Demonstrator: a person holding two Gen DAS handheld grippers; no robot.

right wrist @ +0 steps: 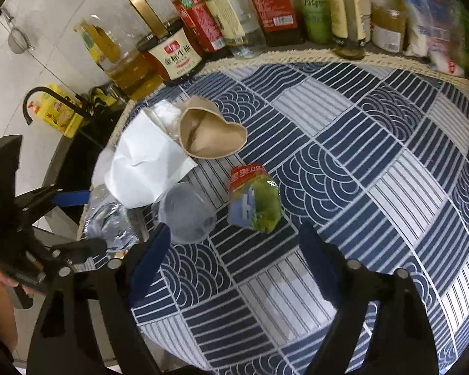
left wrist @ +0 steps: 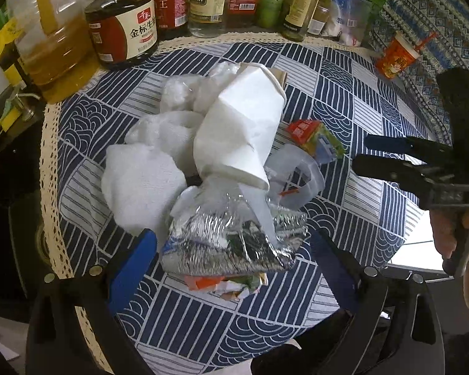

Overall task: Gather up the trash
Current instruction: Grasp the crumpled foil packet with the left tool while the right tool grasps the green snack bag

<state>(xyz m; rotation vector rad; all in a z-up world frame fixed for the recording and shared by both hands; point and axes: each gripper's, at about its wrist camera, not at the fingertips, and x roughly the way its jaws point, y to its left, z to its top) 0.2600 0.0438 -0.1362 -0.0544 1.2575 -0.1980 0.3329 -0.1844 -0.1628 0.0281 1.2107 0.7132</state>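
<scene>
A: Start at the left. What stands along the back of the counter point(left wrist: 344, 168)?

B: A big jug of yellow oil point(left wrist: 51, 50), then a dark soy sauce bottle point(left wrist: 123, 28), then a row of other bottles point(left wrist: 209, 0) running rightward. An orange cup with a straw point(left wrist: 397, 54) sits far right, off the blue patterned cloth point(right wrist: 344, 143).

A: And the trash?

B: It is piled mid-cloth. On the left lie crumpled white tissues point(left wrist: 140, 181); over them leans a crushed white paper bag point(left wrist: 240, 125). In front of that is a silver foil wrapper point(left wrist: 234, 237), with scraps of coloured paper point(left wrist: 225, 284) just under its near edge.

A: Where is the left gripper point(left wrist: 234, 259)?

B: Low over the pile, jaws spread wide on either side of the foil wrapper, pads not touching it.

A: Further right?

B: A clear plastic cup point(right wrist: 186, 215) on its side, then a small green and orange snack packet point(right wrist: 254, 200). Behind them lies a flattened brown paper cup point(right wrist: 211, 134).

A: The right gripper point(right wrist: 234, 256)?

B: Its jaws stand fairly wide with nothing between them; the snack packet lies just ahead of the fingertips, the plastic cup beside its left finger.
</scene>
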